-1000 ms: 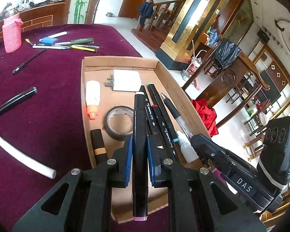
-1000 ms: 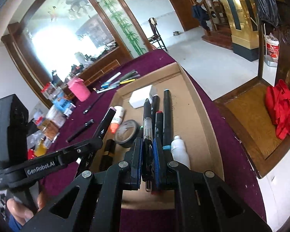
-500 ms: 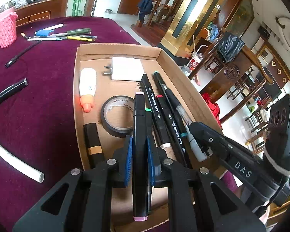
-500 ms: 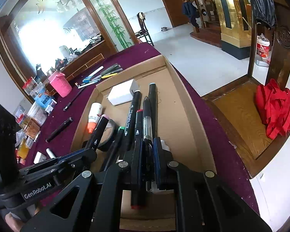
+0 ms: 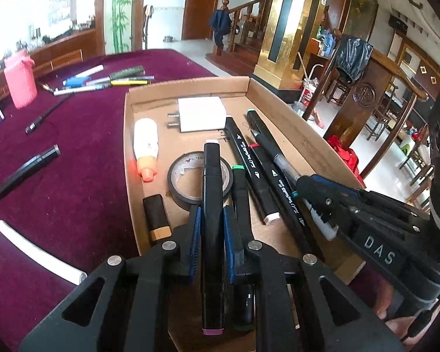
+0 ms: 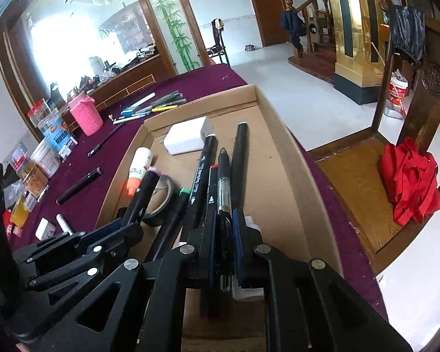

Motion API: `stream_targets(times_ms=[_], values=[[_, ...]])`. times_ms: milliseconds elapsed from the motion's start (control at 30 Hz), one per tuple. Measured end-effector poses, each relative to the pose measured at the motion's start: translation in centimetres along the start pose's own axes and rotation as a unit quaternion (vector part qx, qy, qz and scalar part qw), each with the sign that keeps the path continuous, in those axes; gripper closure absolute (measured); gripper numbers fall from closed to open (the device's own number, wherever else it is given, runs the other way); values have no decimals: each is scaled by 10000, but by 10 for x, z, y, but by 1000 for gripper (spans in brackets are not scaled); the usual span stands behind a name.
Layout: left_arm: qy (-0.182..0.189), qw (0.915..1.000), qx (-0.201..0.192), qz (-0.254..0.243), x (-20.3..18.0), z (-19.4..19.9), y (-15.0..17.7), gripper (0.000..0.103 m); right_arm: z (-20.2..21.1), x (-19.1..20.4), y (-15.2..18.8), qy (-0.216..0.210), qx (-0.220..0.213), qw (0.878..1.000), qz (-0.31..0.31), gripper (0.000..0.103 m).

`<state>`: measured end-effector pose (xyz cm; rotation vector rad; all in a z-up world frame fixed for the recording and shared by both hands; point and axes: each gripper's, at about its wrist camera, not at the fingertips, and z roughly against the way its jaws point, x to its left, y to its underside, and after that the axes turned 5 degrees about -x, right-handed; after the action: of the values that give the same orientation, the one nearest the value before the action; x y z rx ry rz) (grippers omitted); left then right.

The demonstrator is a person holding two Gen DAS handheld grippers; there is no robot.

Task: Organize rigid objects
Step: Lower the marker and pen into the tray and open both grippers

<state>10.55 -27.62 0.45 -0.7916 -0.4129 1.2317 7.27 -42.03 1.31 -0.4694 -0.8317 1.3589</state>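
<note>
Left gripper (image 5: 211,236) shut tight on a black marker with a pink end (image 5: 211,205), held over the cardboard box (image 5: 281,111) on the purple counter (image 5: 82,158), above the roll of black tape (image 5: 187,180). To the right, right gripper (image 6: 224,234) shut tight on a clear pen (image 6: 224,187), held over the other black markers (image 6: 239,158) lying in the box.

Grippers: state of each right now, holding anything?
Left gripper: shut on the pink-capped marker, over the box.
Right gripper: shut on the clear pen, over the same box.
</note>
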Motion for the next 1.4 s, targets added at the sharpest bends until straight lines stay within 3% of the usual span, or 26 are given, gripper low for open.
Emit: stream_targets(times_ms=[267, 1400], values=[[-203, 9991, -164, -322, -7, -1, 4, 91, -4, 4, 3, 95, 53, 9999, 50, 93], [-301, 9985, -110, -437, -6, -8, 10, 91, -5, 11, 7, 77, 28, 10000, -45, 91]])
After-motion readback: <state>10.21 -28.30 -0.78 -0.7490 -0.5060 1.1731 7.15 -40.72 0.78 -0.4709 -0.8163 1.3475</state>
